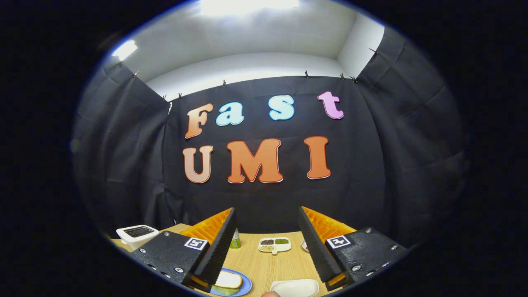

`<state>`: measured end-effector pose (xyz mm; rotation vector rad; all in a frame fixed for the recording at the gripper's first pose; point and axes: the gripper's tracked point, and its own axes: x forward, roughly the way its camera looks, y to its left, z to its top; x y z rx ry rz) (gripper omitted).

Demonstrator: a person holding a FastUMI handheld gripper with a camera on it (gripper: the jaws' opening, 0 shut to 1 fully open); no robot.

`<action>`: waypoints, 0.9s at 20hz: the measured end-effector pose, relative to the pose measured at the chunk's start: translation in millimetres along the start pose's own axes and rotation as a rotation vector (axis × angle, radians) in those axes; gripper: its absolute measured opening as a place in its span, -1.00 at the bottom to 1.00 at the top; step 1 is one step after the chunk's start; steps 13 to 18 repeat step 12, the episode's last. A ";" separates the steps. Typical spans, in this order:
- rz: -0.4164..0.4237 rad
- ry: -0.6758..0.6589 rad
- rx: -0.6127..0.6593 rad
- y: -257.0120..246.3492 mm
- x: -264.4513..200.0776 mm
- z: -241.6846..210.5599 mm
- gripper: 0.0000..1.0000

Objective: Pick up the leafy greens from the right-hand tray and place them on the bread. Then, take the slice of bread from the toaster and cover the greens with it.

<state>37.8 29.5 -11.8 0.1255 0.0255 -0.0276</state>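
- The gripper (267, 243) is held above the wooden table (264, 264), its two fingers spread wide apart with nothing gripped between them.
- A blue plate (243, 286) is seen at the near edge of the table, just beside the tip of the left finger and partly hidden by it.
- A slice of bread (229, 279) is lying on that plate, and the leafy greens (225, 291) are seen under it as a green rim showing at its near side.
- A white tray (295, 287) is placed at the near edge of the table, to the right of the plate, between the two fingertips; nothing can be made out in it.
- A white toaster (136, 235) is set at the far left corner of the table, beyond the left finger; whether a slice is in its slots cannot be told.
- A small divided dish (274, 244) with dark, green and pale fillings is seen towards the far edge, in the gap between the fingers.
- A green bottle (235, 239) is standing just beside the left finger, left of the divided dish.
- A small round dish (305, 245) is partly hidden behind the right finger.
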 end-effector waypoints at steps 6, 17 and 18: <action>0.044 -0.004 -0.019 9.8 -12.4 17.4 0.79; 0.065 -0.020 -0.035 18.2 -24.7 25.7 0.78; 0.065 -0.020 -0.035 18.2 -24.7 25.7 0.78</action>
